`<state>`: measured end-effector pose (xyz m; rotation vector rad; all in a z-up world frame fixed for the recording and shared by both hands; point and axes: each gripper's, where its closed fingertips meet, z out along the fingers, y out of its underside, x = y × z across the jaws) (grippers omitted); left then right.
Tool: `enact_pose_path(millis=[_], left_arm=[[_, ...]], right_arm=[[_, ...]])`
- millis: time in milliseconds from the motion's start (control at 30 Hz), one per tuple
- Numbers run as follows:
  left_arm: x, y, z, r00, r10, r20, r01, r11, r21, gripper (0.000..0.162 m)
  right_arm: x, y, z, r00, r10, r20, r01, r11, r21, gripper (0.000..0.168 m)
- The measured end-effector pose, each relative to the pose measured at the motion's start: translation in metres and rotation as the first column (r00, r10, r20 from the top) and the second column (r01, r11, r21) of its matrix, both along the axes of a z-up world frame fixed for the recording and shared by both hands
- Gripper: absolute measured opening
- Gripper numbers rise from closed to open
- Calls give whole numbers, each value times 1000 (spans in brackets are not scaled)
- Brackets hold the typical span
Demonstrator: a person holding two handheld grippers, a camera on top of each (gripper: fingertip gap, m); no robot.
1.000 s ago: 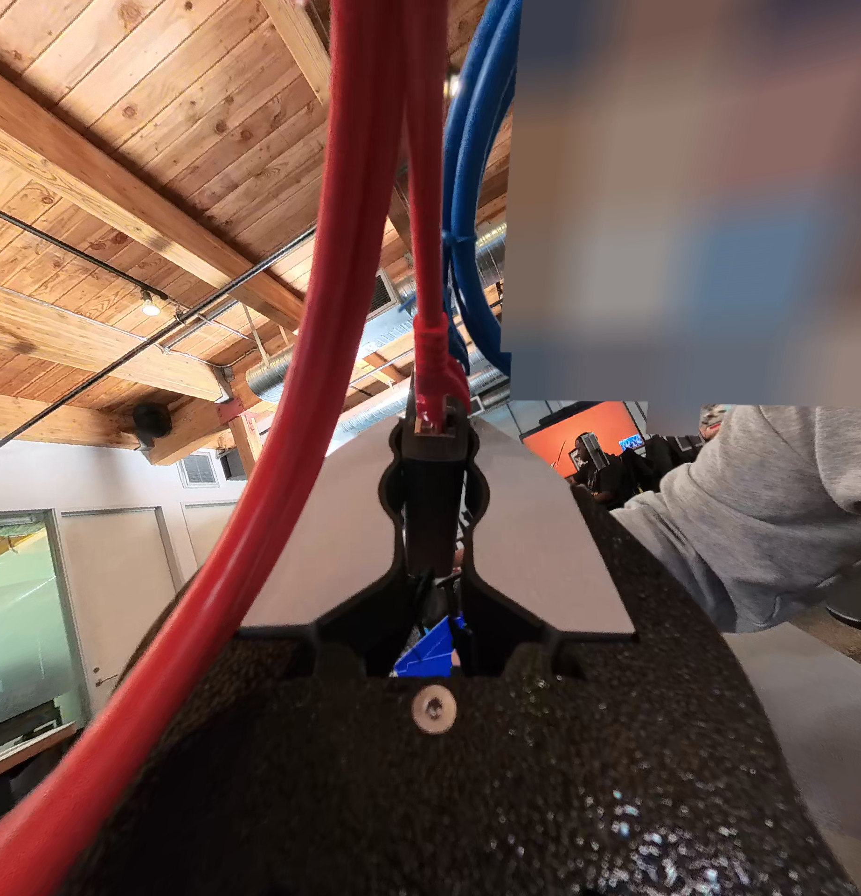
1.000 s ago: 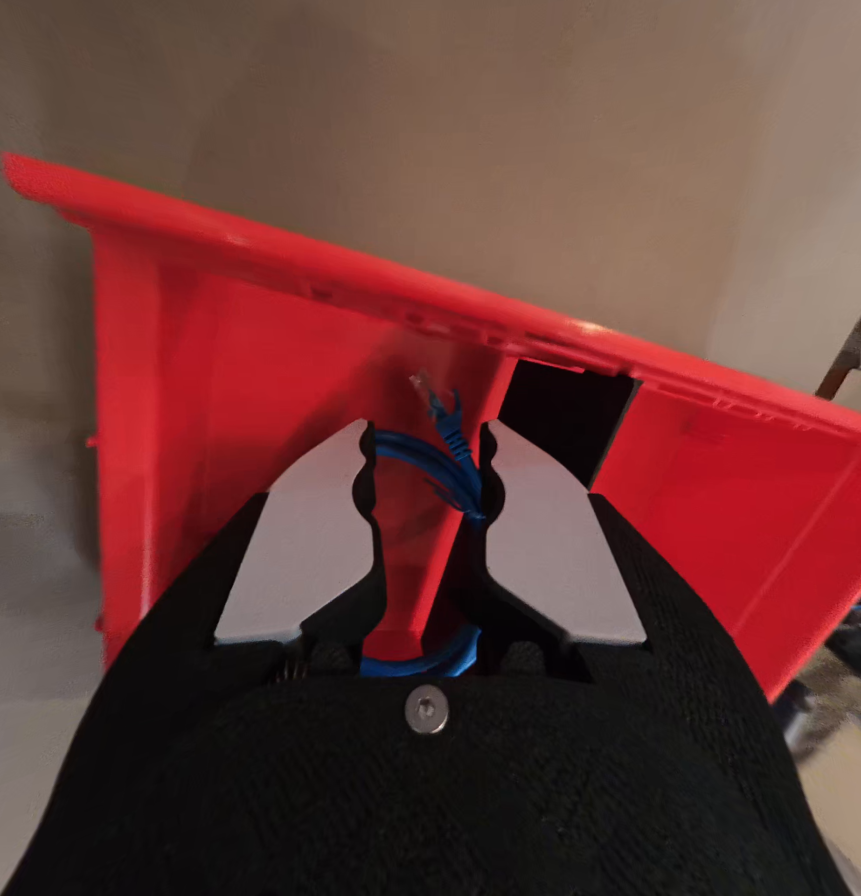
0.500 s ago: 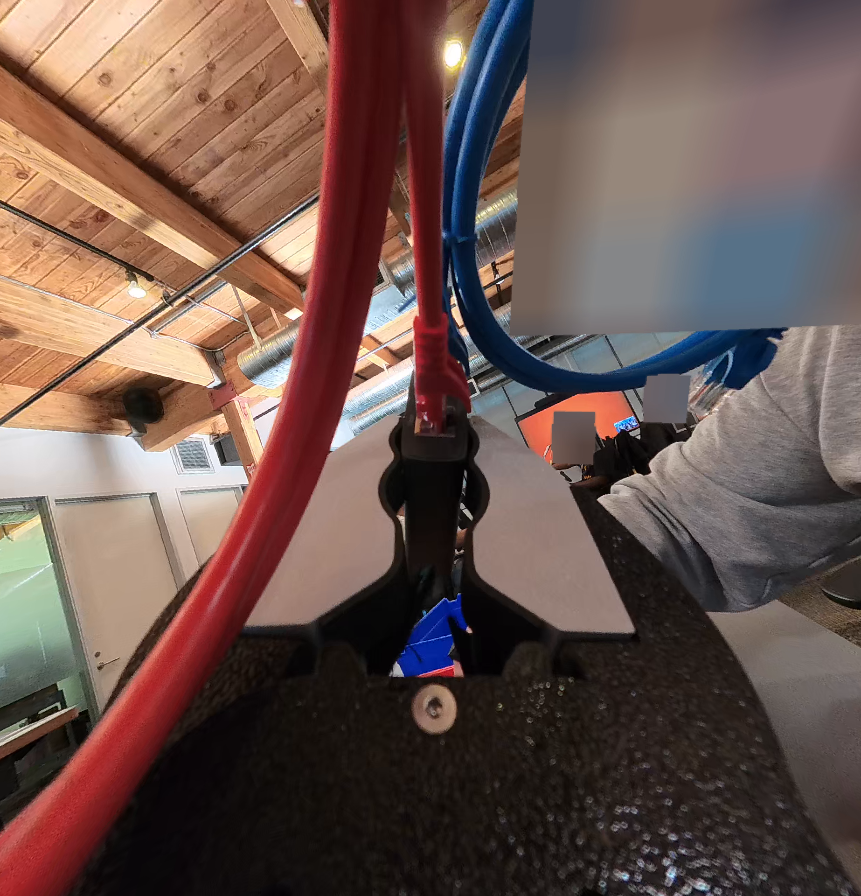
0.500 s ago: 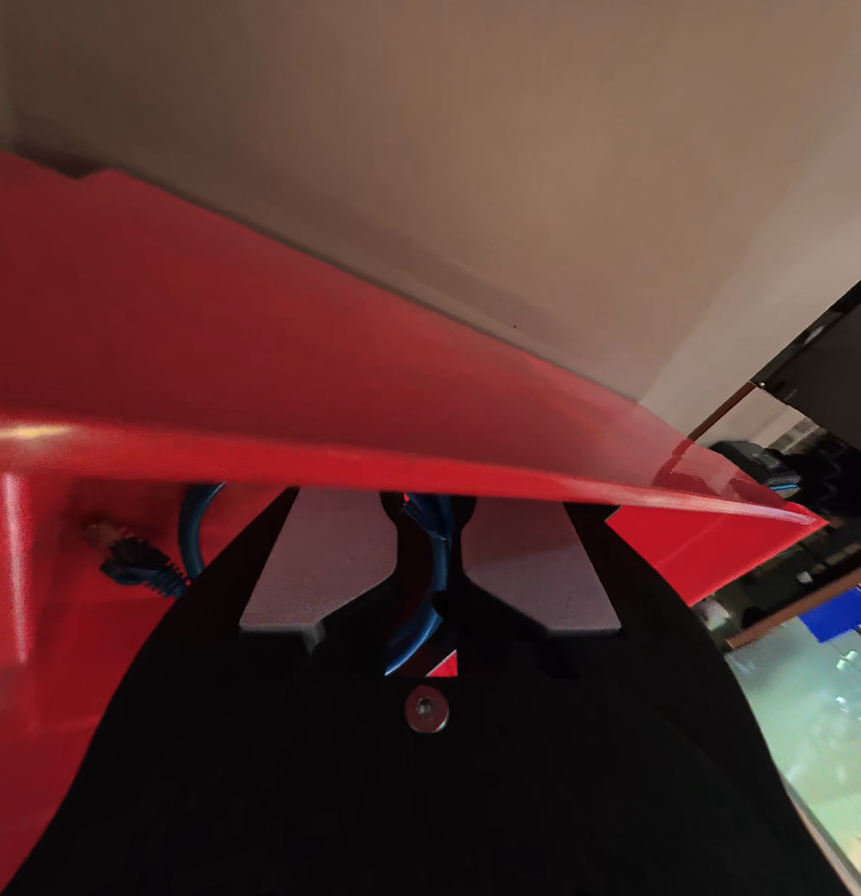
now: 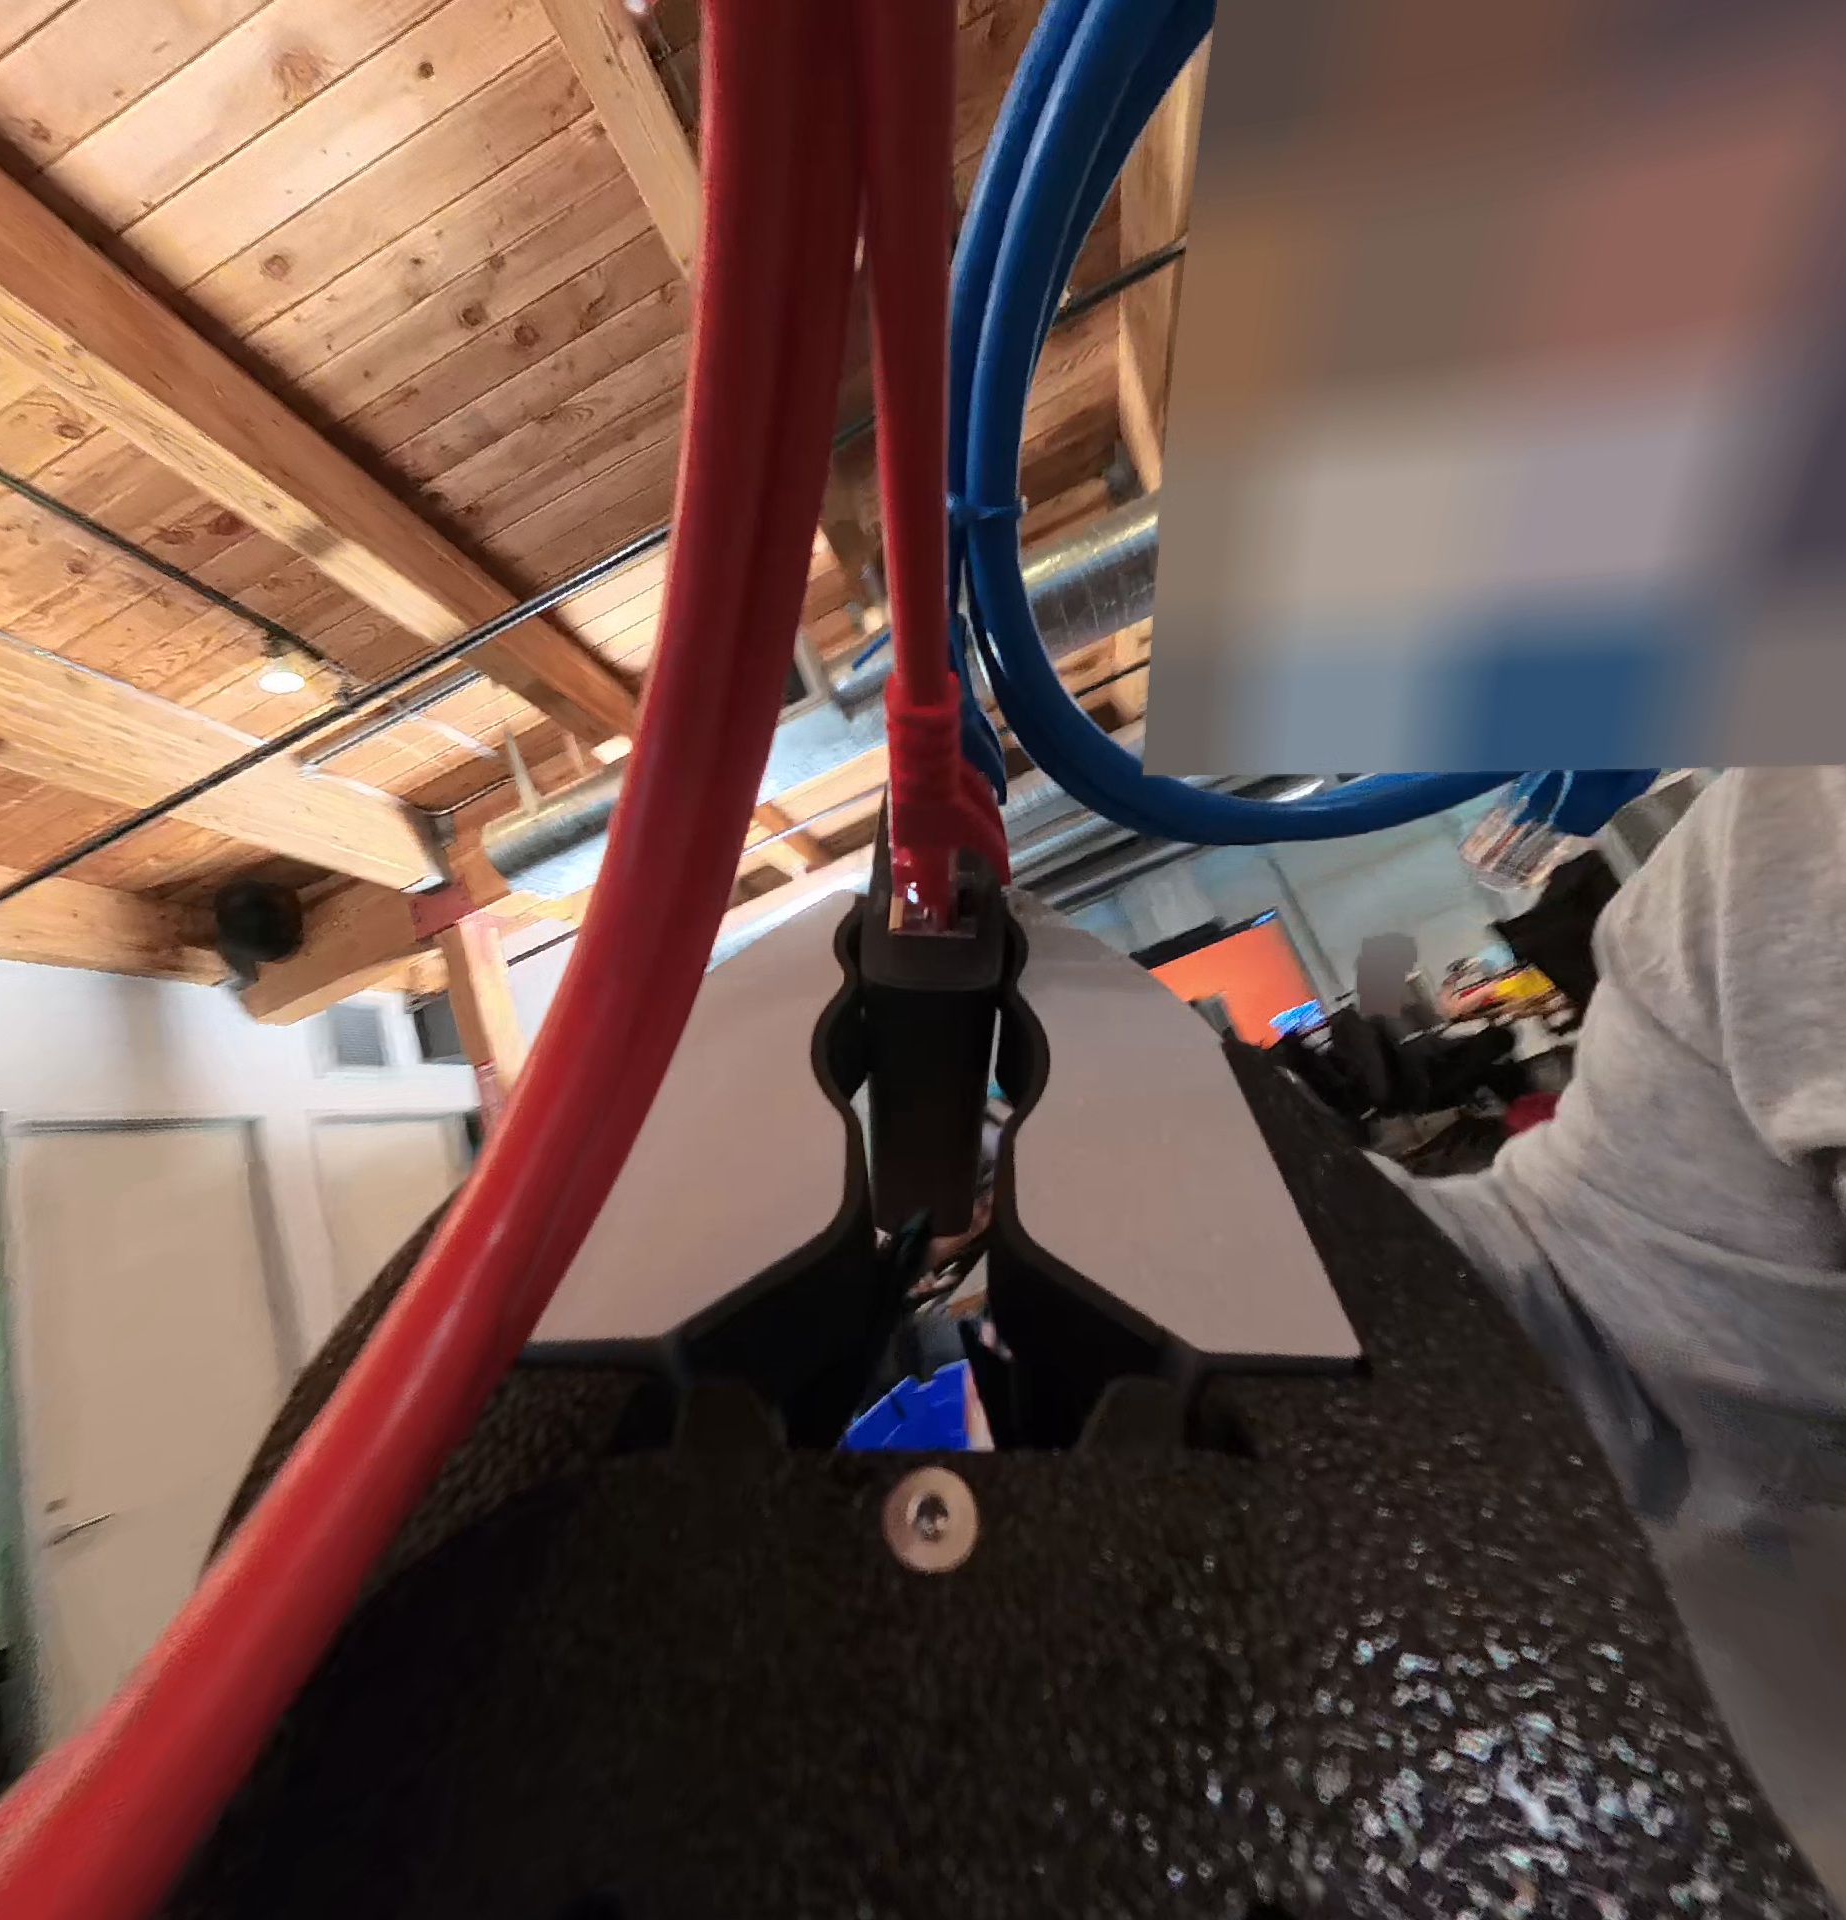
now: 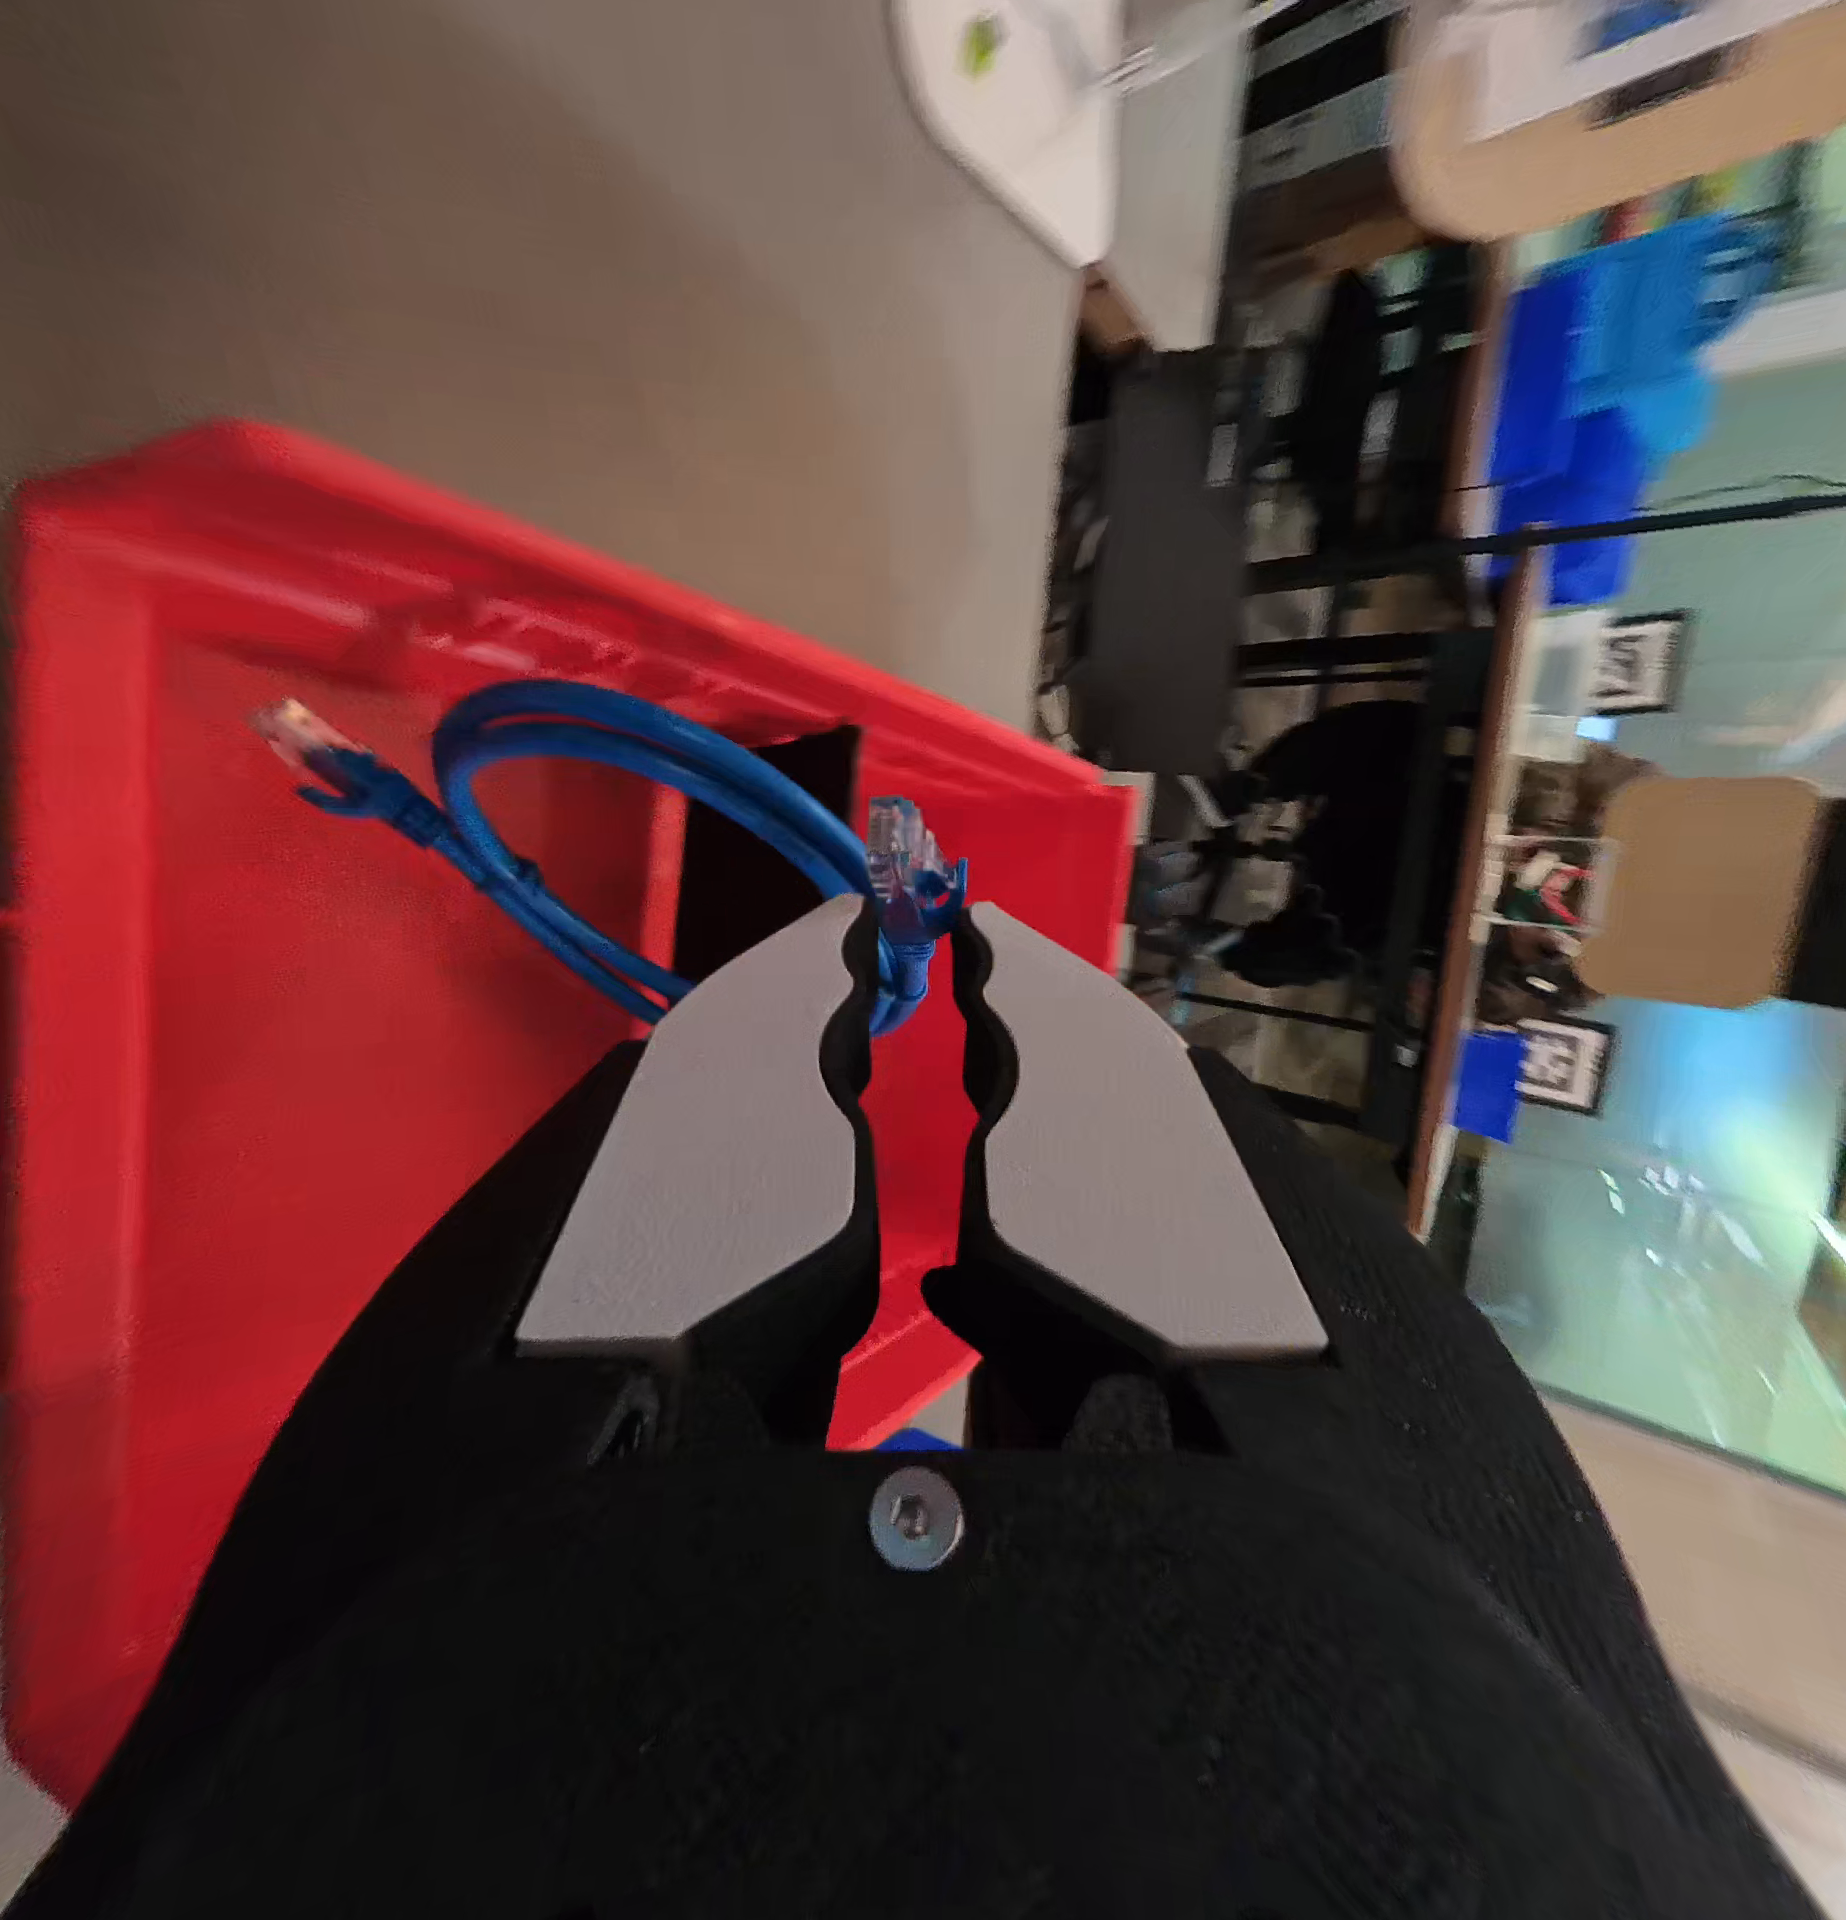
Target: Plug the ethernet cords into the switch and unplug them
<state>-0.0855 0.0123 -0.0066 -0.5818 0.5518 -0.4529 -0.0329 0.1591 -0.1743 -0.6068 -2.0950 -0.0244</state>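
Overhead in the left wrist view, a wooden plank ceiling (image 5: 306, 343) with beams and a silver duct (image 5: 1085, 566); white walls and doors below. In the right wrist view, a beige surface (image 6: 545, 312) under a red bin (image 6: 306, 987), with blurred shelving (image 6: 1303, 582) and glass to the right.

Left gripper (image 5: 934, 935) pointed up, clamped on a black block with the plug of the red cable (image 5: 753, 623) seated at its tip, same as a second ago. Blue cable (image 5: 1012, 343) hanging just beside it, near a grey sleeve (image 5: 1677, 1091).

Right gripper (image 6: 908, 914), down inside the bin half a second ago, now raised above it. Jaws narrowly parted, pinching the blue cable (image 6: 628, 748) near one plug, probably against the left finger. Loop and other plug dangling over the bin's interior, clear of its rim. Open space to the right.
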Motion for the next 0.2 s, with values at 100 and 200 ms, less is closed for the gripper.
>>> enact_pose_path(millis=[100,200], left_arm=[[3,-6,3,988,-145,50,143,988,52,18],[-2,-14,8,940,-316,129,300,945,128,17]], right_arm=[[1,-5,44,974,-27,-223,24,1000,-17,12],[3,-14,92,894,-37,-447,36,999,-11,12]])
